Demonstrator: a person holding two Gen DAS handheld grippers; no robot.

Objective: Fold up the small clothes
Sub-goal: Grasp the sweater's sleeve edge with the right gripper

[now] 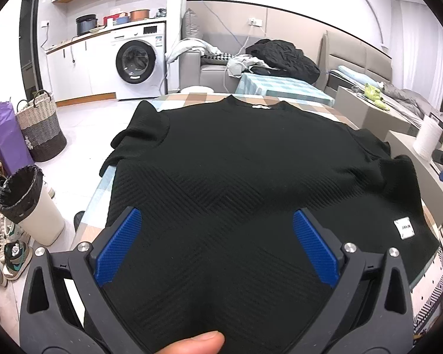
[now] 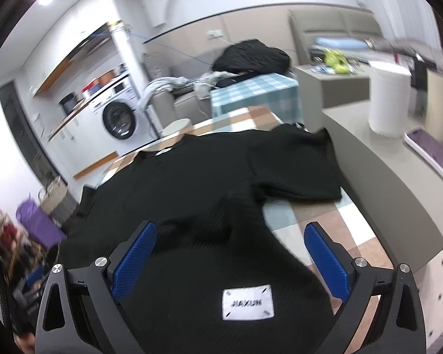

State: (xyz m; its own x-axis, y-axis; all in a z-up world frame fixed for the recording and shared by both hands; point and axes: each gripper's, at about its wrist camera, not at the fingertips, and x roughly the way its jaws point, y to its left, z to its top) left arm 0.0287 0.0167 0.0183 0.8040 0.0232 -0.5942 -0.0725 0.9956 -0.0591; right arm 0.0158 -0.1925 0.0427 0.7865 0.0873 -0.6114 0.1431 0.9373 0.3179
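Observation:
A black ribbed short-sleeved top lies spread flat on a checked tablecloth, collar at the far end. A white label sits near its hem on the right. My left gripper is open over the lower middle of the top, blue pads wide apart. In the right wrist view the top lies below my right gripper, which is open above the hem corner with the white label. The right sleeve lies a little crumpled.
A grey counter runs along the table's right side with a white paper roll on it. A bin, a woven basket and shoes stand on the floor at the left. A washing machine and sofa are behind.

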